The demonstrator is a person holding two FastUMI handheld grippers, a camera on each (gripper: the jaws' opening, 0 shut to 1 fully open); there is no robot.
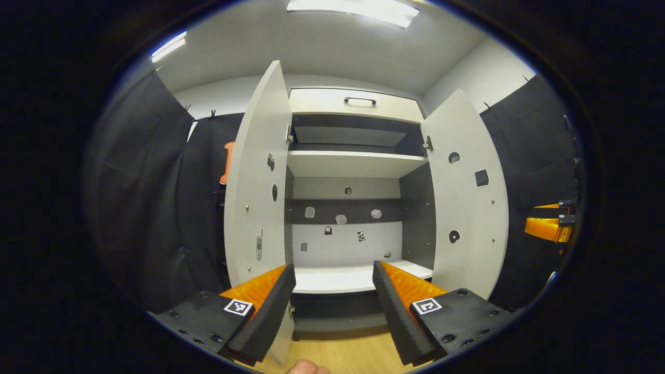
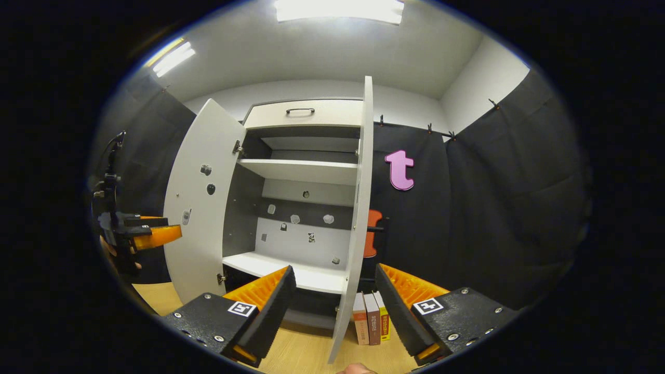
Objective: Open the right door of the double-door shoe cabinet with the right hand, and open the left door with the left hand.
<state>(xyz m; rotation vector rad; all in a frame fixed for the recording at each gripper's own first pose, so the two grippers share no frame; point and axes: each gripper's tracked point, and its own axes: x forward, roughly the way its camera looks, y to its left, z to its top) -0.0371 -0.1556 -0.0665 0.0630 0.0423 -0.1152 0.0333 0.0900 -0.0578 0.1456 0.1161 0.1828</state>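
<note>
Shoe cabinet (image 1: 353, 104): left door (image 1: 260, 176) and right door (image 1: 467, 192) swung wide, shelves exposed. Left tongs (image 1: 332, 291) and right tongs (image 2: 332, 293) released, drawn back, task apparently complete.

- A recording booth staged as a home: black cloth (image 2: 493, 208) drapes the walls beyond the right claw (image 2: 335, 306).
- Ceiling light panels (image 2: 337, 10) glow overhead.
- Ahead stand an open shoe cabinet (image 1: 353, 166), wood-look floor (image 2: 311, 353) and books (image 2: 371, 324).
</note>
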